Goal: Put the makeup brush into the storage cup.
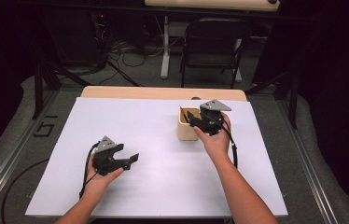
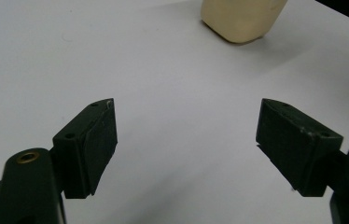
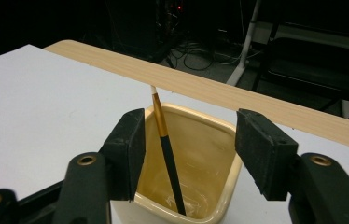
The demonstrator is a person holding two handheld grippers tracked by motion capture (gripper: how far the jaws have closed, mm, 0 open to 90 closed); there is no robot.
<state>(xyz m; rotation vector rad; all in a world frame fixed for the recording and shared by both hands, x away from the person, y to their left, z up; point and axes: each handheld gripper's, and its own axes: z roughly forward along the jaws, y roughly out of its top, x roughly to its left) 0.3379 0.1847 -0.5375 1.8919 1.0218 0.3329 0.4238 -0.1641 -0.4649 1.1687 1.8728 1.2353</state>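
A cream square cup [image 1: 187, 125] stands on the white table top [image 1: 154, 140] at the right of middle. A thin paintbrush [image 3: 165, 144] with a black handle, gold ferrule and white tip leans inside the cup [image 3: 196, 163], bristle end up. My right gripper [image 3: 189, 135] hovers just over the cup's rim, open, with the brush standing free between its pads, closer to the left one. In the high view the right gripper [image 1: 195, 120] sits at the cup's right side. My left gripper [image 1: 133, 158] rests open over bare table at the front left. From the left gripper view [image 2: 186, 126] the cup [image 2: 240, 18] lies far ahead.
A strip of bare wood [image 1: 163, 92] runs along the table's far edge. Beyond it stand a dark folding chair [image 1: 212, 44] and a white desk leg [image 1: 165, 46] on a carpeted floor with loose cables. Metal rails flank the table on both sides.
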